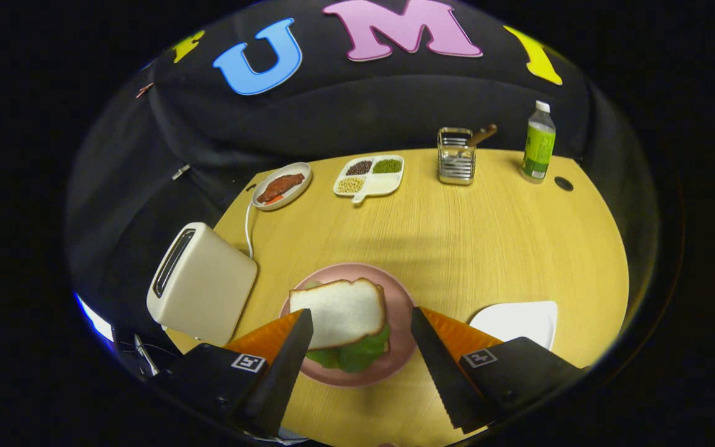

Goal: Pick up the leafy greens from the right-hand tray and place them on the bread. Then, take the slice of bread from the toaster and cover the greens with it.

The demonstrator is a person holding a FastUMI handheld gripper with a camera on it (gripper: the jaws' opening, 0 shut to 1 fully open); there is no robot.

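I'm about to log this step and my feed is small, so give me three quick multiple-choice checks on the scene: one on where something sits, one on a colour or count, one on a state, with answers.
1. Where is the toaster?
A. Beside the pink plate, on the side of the plate of meat
B. Next to the green bottle
C. On the white tray

2. How many compartments of the divided dish hold grains or beans?
A. One
B. Three
C. Four

3. What state is the gripper in?
A. Shut on the bread
B. Open, fingers either side of the sandwich
C. Shut on the toaster

Answers:
1. A, the toaster stands right beside the pink plate.
2. B, dark, green and pale fillings show; the fourth looks empty.
3. B, the slice of bread lies free on the leafy greens.
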